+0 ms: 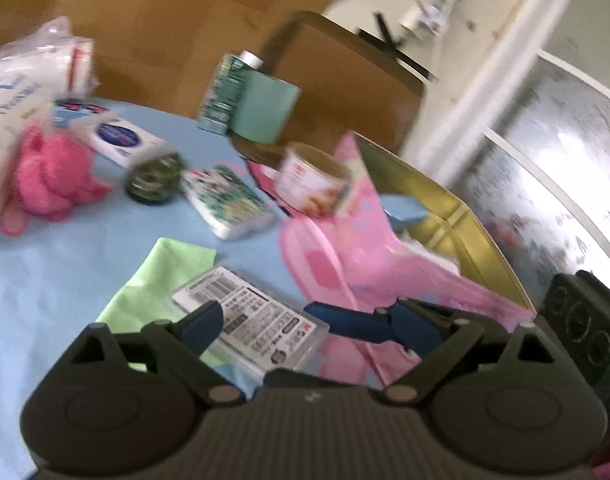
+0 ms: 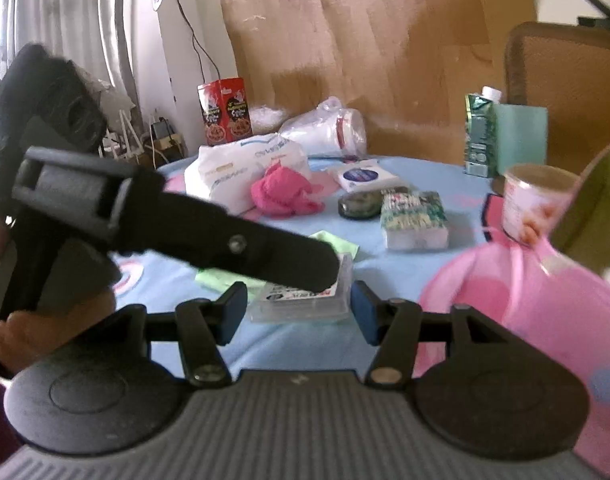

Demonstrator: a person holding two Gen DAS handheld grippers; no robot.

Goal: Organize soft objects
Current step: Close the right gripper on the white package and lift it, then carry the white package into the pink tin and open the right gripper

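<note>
My left gripper (image 1: 265, 320) is open, its blue fingers on either side of a clear flat pack with a printed label (image 1: 249, 320) that lies on a light green cloth (image 1: 161, 276). My right gripper (image 2: 299, 308) is open just in front of the same pack (image 2: 305, 296), with the green cloth (image 2: 337, 242) behind it. The left gripper (image 2: 321, 276) reaches in from the left, its tip over the pack. A pink fluffy cloth (image 1: 53, 180) (image 2: 285, 192) lies farther back. A pink fabric bag (image 1: 365, 256) (image 2: 525, 304) lies at the right.
The table has a light blue cover (image 1: 45, 288). On it are a tissue pack (image 1: 229, 200), a dark round tin (image 1: 153, 178), a white soap box (image 1: 121, 140), a yoghurt cup (image 1: 313, 180), a green carton (image 1: 225, 92) and white plastic bags (image 2: 241, 168). A gold box (image 1: 445, 216) stands right.
</note>
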